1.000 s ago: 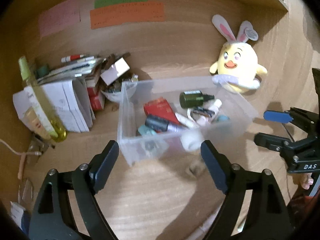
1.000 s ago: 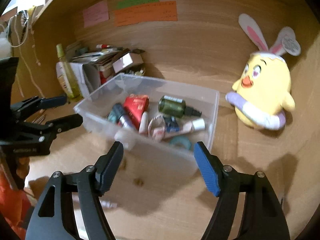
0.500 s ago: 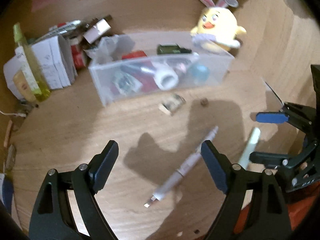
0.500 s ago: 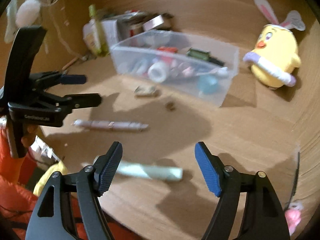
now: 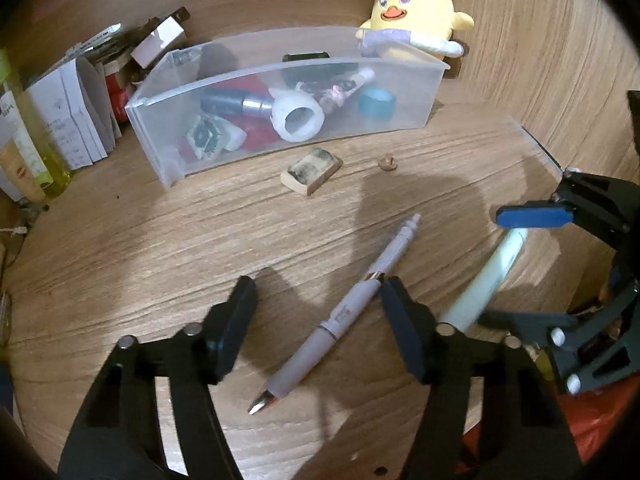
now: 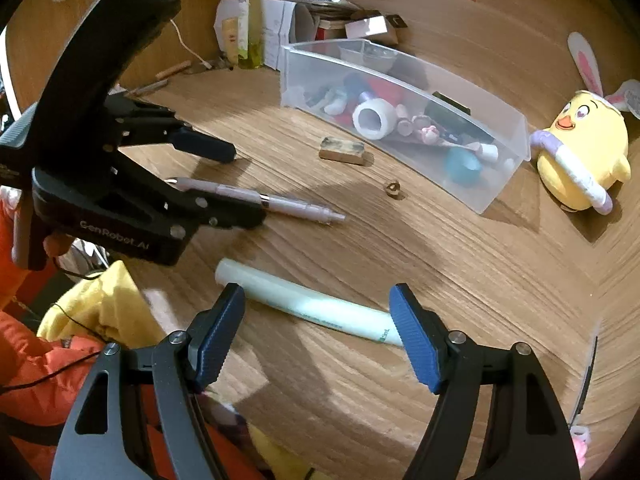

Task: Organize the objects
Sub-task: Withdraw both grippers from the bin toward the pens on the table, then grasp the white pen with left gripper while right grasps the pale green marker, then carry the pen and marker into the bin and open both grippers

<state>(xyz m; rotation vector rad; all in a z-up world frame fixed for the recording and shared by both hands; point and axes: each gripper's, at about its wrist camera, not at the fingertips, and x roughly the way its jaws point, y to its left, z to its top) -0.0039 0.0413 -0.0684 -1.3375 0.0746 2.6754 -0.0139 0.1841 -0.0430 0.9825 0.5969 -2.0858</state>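
Pen (image 5: 344, 312) between closing left claw (image 5: 316, 308), pads apart

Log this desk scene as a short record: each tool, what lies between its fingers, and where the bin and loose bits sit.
left tool: closing around the pale lilac pen, which lies flat on the wooden desk
right tool: closing over the pale green tube, also flat on the desk
clear plastic bin: behind both, filled with small items
loose: small wooden block and tiny brown knob in front of the bin
yellow bunny-eared chick plush: behind the bin
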